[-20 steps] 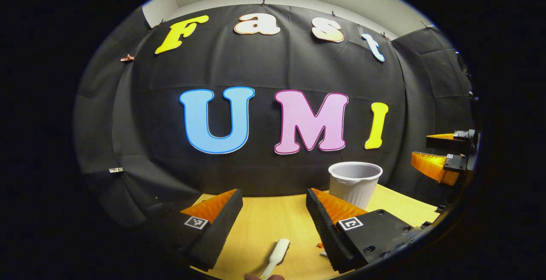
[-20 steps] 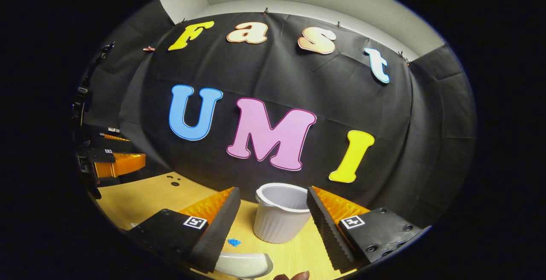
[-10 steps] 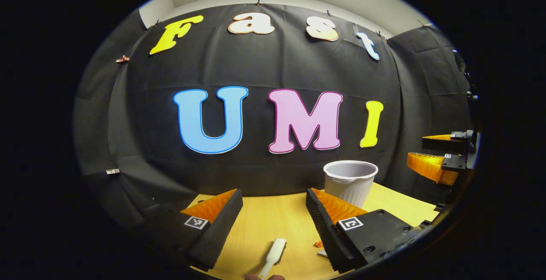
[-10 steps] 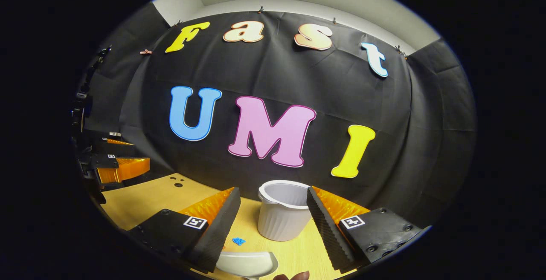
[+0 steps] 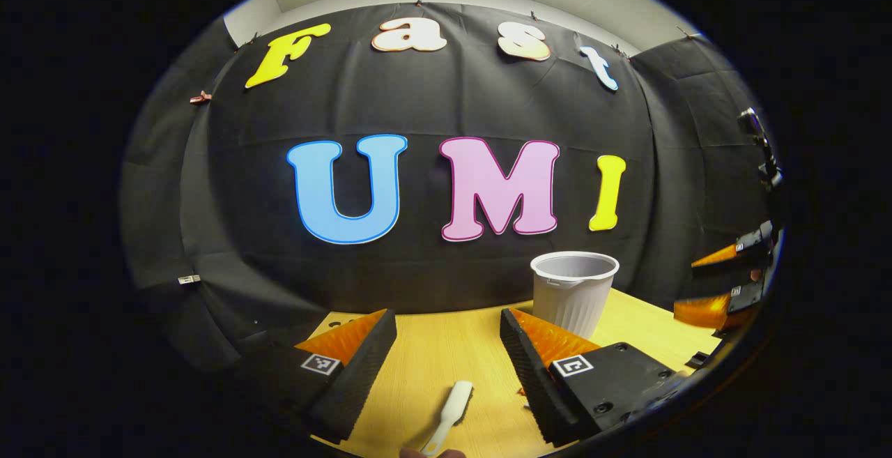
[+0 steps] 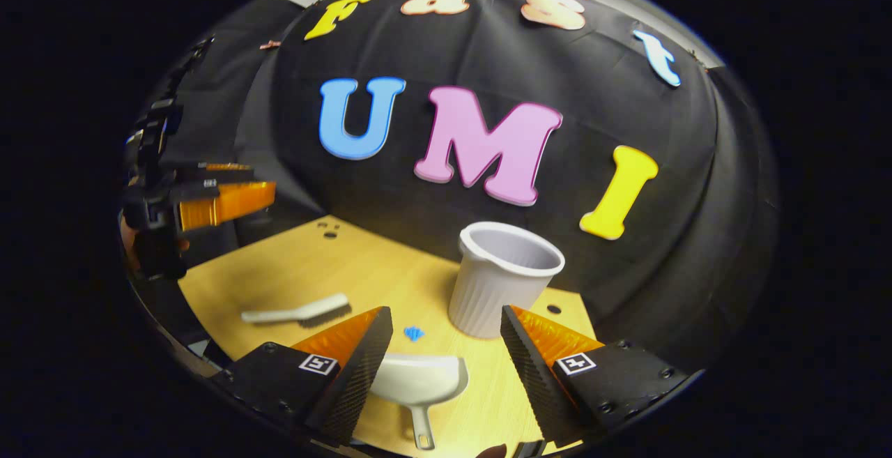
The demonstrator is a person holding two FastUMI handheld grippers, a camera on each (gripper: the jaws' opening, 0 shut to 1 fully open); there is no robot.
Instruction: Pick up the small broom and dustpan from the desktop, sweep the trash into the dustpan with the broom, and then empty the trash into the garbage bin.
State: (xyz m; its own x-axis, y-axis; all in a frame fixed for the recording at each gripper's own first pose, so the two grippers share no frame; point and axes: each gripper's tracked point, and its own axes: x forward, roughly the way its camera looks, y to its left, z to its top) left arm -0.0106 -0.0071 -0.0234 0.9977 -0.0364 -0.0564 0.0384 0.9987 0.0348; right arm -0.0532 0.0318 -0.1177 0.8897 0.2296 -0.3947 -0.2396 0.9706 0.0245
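In the right gripper view a small white dustpan (image 6: 421, 383) lies on the wooden desktop (image 6: 334, 270), handle toward me, between the fingers of my open right gripper (image 6: 446, 346), which hovers above it. A white broom (image 6: 300, 311) lies to its left, bristles down. A blue scrap of trash (image 6: 414, 333) sits just beyond the dustpan. The white ribbed garbage bin (image 6: 503, 277) stands behind. In the left gripper view the broom (image 5: 451, 410) lies below my open left gripper (image 5: 447, 346), and an orange scrap (image 5: 520, 392) peeks out beside the right finger. The bin (image 5: 573, 292) stands at the right.
The left gripper (image 6: 209, 200) and the hand holding it show at the far left of the right gripper view. The right gripper (image 5: 725, 284) shows at the far right of the left gripper view. Two small holes (image 6: 327, 229) mark the desktop's back edge. Black cloth walls close in behind.
The right gripper has tipped down and moved over the dustpan, bringing the whole dustpan, the broom and more desktop into its view. The left gripper has barely moved.
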